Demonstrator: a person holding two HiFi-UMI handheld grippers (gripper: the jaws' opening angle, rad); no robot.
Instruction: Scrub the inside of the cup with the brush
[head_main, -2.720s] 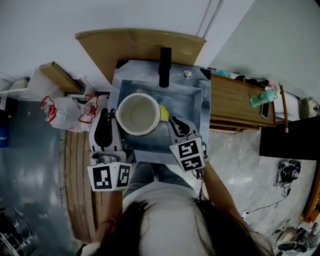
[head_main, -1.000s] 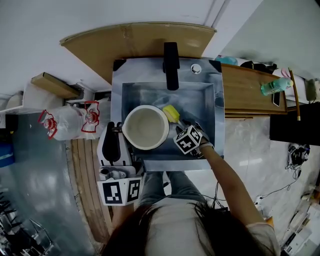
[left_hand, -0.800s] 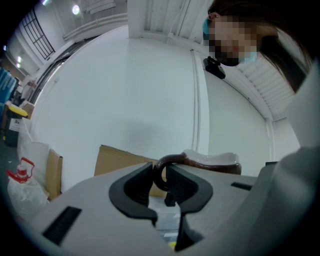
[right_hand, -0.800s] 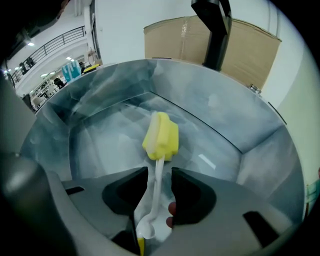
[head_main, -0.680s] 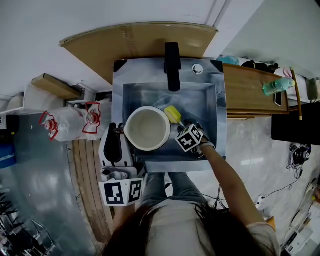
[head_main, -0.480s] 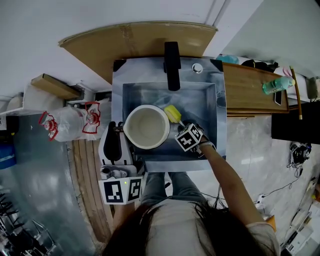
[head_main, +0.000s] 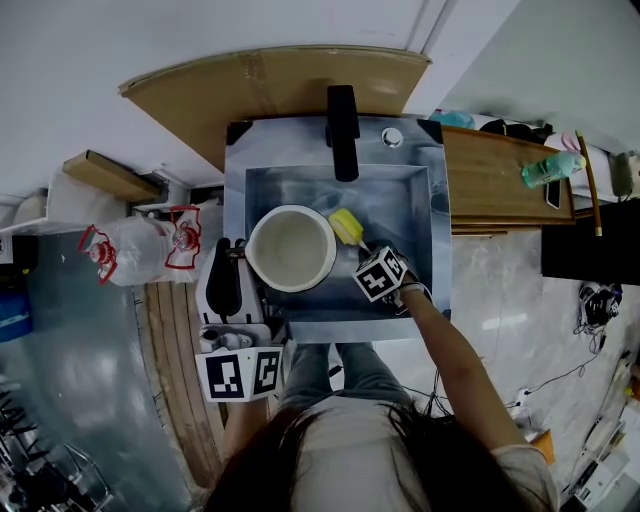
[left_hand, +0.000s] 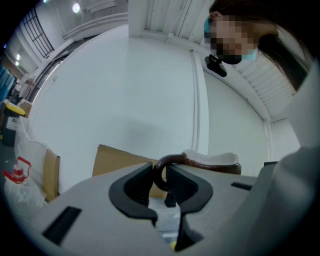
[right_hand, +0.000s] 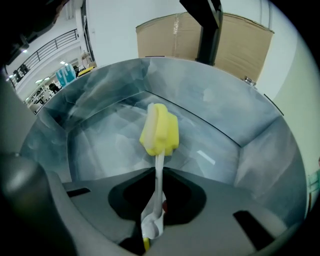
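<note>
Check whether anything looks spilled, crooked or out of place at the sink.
Nothing stands out. The left claw grips the cup by its handle, upright at the left side of the sink. The right claw has just been closing on the brush handle. No spill or damage shows.

Lab hall, freestanding sink (head_main: 439, 262), cardboard backdrop (head_main: 270, 85)

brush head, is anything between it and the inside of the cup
Nothing visible does. The brush head is in the sink just right of the cup, whose open mouth looks empty. The right gripper, whose jaws have just been closing, grips the brush handle.
</note>
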